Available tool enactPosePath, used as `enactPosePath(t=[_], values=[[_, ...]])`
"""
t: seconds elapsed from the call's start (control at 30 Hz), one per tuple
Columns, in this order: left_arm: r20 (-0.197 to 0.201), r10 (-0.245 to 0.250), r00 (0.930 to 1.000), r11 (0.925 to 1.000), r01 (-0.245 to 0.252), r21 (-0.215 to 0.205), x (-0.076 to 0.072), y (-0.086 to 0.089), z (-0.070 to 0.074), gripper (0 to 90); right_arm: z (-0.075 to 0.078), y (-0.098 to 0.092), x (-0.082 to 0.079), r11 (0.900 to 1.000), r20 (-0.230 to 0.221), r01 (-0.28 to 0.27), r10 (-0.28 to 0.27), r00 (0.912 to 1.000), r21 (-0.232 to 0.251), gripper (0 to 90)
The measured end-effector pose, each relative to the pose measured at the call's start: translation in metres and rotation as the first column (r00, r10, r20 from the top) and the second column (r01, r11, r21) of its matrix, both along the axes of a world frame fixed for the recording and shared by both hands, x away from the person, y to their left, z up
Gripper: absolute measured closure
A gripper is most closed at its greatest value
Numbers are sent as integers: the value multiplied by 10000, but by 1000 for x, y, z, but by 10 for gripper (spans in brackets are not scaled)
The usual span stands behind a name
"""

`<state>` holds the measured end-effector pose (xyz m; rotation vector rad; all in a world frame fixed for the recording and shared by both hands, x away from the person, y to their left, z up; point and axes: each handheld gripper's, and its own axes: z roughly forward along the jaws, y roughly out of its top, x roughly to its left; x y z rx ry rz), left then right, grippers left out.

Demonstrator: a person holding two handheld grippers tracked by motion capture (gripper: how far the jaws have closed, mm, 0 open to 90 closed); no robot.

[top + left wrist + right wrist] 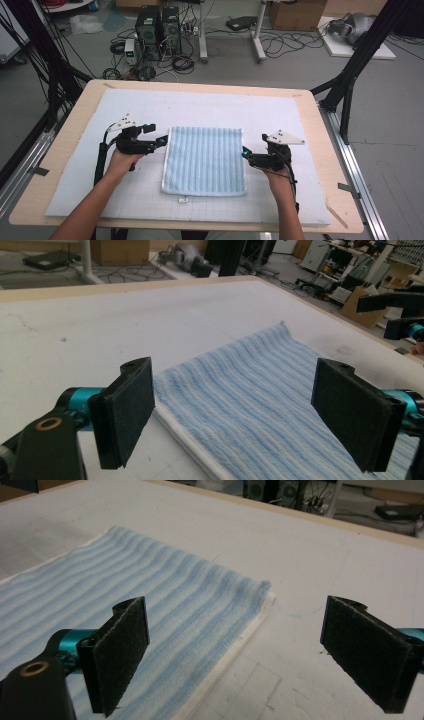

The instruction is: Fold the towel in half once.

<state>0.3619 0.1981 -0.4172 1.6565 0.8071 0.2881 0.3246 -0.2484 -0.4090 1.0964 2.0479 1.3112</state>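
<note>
floor: grey (395, 100), far past the fingers | cables: black, tangled on the floor (150, 65) | computer boxes: two dark ones (157, 30) | cardboard box: brown (297, 14) | frame: black poles (360, 55) both sides | desk: pale wood edge (80, 107)

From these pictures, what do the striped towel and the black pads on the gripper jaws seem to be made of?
The towel looks like soft woven cotton terry: matte, ribbed blue and white stripes, with a plain white hem and a small tag on its near edge. The pads look like dense black foam or rubber, matte with a fine grainy surface; which of the two I cannot tell.
</note>
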Motion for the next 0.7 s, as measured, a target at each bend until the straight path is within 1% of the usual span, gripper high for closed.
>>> enactPosePath(t=[0.07,0.1,0.17,0.27,0.3,0.47,0.57,0.67,0.7], values=[[144,-15,9999,10000,15,52,-4,-1,2,179,2,-2,-4,10000,143,-38,38,9999,-51,114],[174,2,9998,10000,-2,12,-6,-1,1,180,2,-3,-5,9999,254,-56,59,9997,-127,114],[108,-25,9999,10000,25,52,-7,-1,1,180,1,-5,-5,9999,179,10,-7,9998,-141,114],[3,39,10000,10000,-39,-88,-6,2,-2,181,0,-6,-4,9999,77,144,-144,9999,-5,114],[-4,78,10000,9999,-78,-104,-5,3,-2,182,0,-6,-3,9998,140,155,-154,9998,-78,114],[-25,126,9999,9999,-126,-80,-6,4,-1,183,-3,-6,0,9995,-24,130,-131,9999,-304,114],[-50,184,9998,9998,-184,51,-6,5,-2,183,-4,-5,1,9994,-126,163,-167,9998,-319,114],[-59,262,9996,9997,-262,26,-5,5,-3,186,-5,-4,0,9993,-169,144,-150,9997,-347,114],[-66,242,9997,9997,-242,49,-4,5,-3,188,-5,-5,0,9992,-116,113,-117,9999,-372,114]])
